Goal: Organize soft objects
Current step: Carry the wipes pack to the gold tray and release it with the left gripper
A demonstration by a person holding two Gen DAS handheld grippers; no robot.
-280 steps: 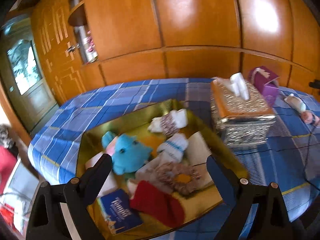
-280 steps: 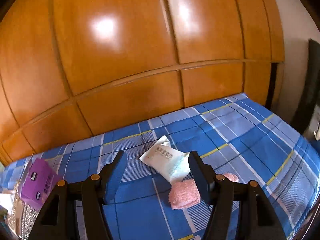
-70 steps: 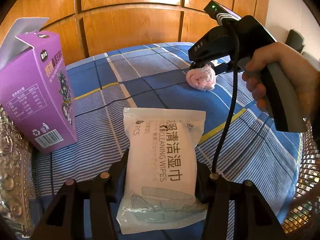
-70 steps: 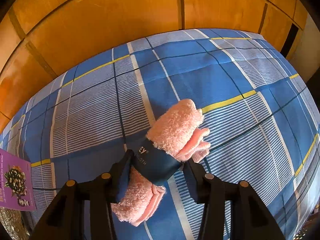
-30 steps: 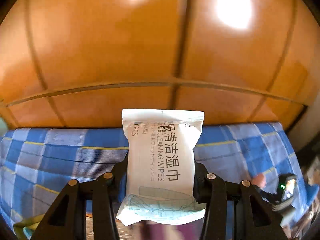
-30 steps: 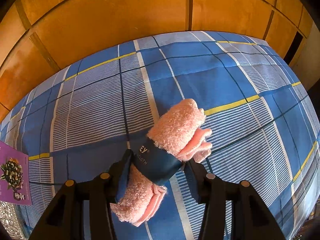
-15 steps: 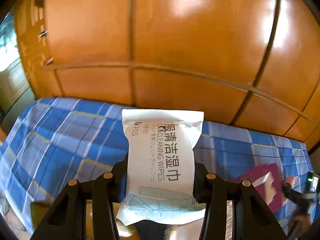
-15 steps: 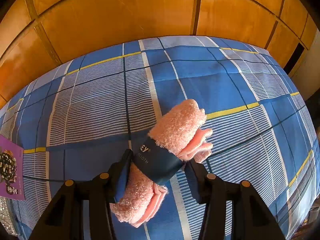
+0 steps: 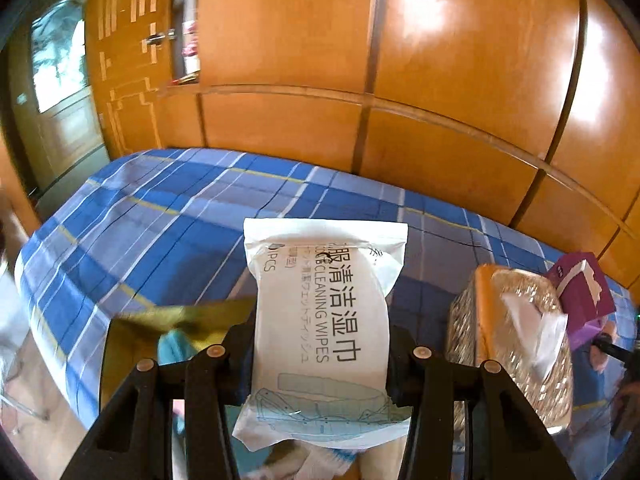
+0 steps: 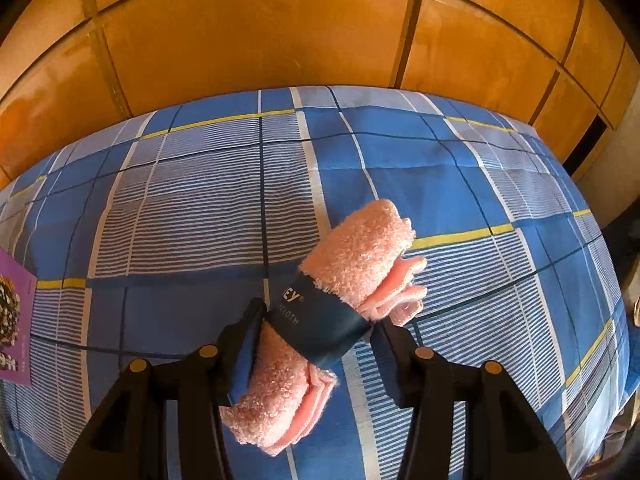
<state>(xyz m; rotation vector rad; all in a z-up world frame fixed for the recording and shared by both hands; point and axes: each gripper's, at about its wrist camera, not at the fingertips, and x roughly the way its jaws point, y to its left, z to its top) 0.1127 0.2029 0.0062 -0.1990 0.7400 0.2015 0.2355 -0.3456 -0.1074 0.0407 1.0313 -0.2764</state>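
The left gripper clamps a white pack of wipes above the near end of the blue plaid bed, over a gold tray. The right gripper grips a rolled pink towel by its dark band, just over the bedspread.

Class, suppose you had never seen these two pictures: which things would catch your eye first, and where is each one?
The white pack of wipes stands out first, clamped in the left gripper above the blue checked bedcover, with a gold tray just below it. Next comes the rolled pink towel with its dark blue band, held between the right gripper's fingers over the same bedcover. A shiny tissue box sits to the right of the wipes.
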